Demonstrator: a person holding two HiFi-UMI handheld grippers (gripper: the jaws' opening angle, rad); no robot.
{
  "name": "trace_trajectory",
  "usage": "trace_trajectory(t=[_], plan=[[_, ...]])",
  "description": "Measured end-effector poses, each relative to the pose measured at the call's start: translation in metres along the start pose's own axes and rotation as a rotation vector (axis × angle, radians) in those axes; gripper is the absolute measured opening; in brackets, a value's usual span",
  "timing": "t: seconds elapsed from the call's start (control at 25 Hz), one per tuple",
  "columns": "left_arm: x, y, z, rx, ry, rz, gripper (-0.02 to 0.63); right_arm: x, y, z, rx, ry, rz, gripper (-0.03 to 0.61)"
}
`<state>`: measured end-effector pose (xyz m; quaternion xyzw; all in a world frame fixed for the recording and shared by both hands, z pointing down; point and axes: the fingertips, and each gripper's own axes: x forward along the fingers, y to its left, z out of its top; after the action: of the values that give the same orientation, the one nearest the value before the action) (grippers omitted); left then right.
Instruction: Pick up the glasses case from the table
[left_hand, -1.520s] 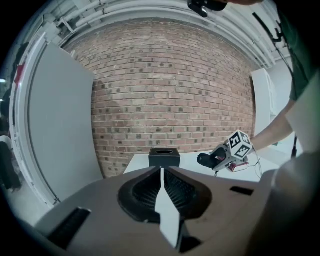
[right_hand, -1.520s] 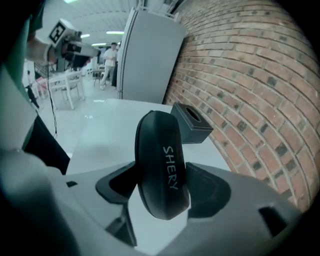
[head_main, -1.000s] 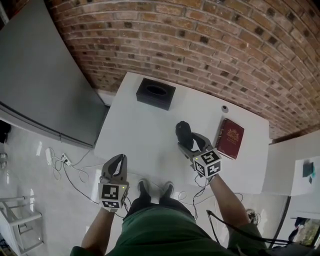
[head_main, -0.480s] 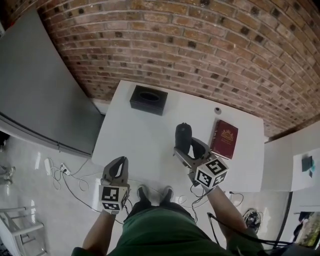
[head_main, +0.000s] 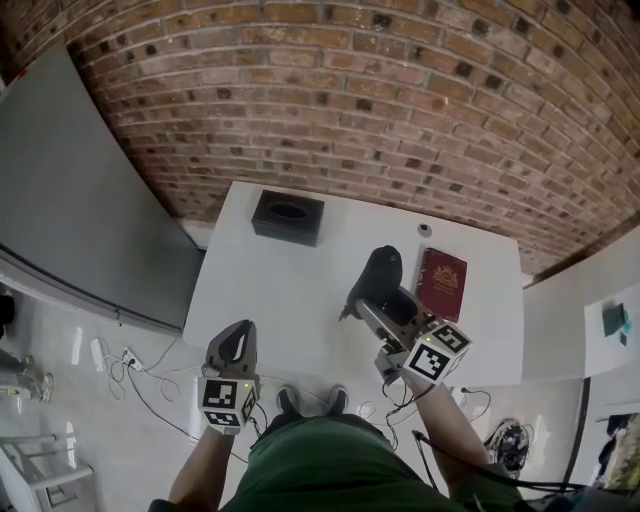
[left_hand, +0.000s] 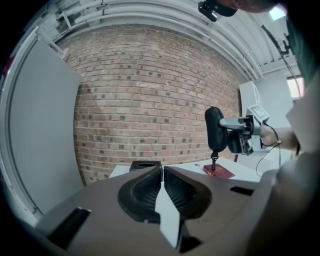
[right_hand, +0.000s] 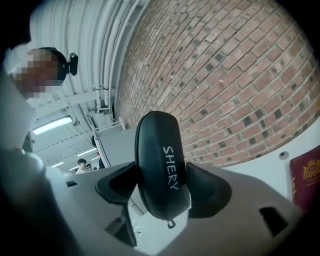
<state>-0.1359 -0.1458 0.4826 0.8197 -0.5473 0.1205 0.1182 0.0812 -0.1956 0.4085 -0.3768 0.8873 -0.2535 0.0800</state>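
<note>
My right gripper (head_main: 392, 312) clamps the glasses case (right_hand: 159, 165) across its narrow middle, holding it clear above the desk (head_main: 280, 290). The shell looks rigid, light and smooth, so slipping is the likely risk. My left gripper (left_hand: 162, 176) is closed and empty.

Reads "SHERY" in white capitals down the side of the black glasses case (right_hand: 160, 150). Carries gold print on the red booklet (right_hand: 306, 175), too small to read.

1 glasses case (head_main: 383, 268); 1 red book (head_main: 441, 285); 1 black box (head_main: 288, 217); 1 small round object (head_main: 424, 230); 1 counter (head_main: 285, 295); 2 tools: left tool (head_main: 237, 332), right tool (head_main: 385, 300).
</note>
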Motion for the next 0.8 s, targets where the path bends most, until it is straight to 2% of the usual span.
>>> trace_trajectory(t=[0.2, 0.56, 0.8], plan=[[0.001, 0.0, 0.003, -0.003, -0.015, 0.004, 0.018, -0.003, 0.0, 0.008, 0.035, -0.024, 0.006, 0.304], [0.0, -0.003, 0.004, -0.008, -0.019, 0.003, 0.018, -0.002, 0.012, 0.022, 0.224, -0.113, 0.099, 0.305], [-0.004, 0.0, -0.005, -0.017, 0.011, 0.012, 0.018, -0.002, 0.027, 0.031, 0.188, -0.12, 0.135, 0.304]])
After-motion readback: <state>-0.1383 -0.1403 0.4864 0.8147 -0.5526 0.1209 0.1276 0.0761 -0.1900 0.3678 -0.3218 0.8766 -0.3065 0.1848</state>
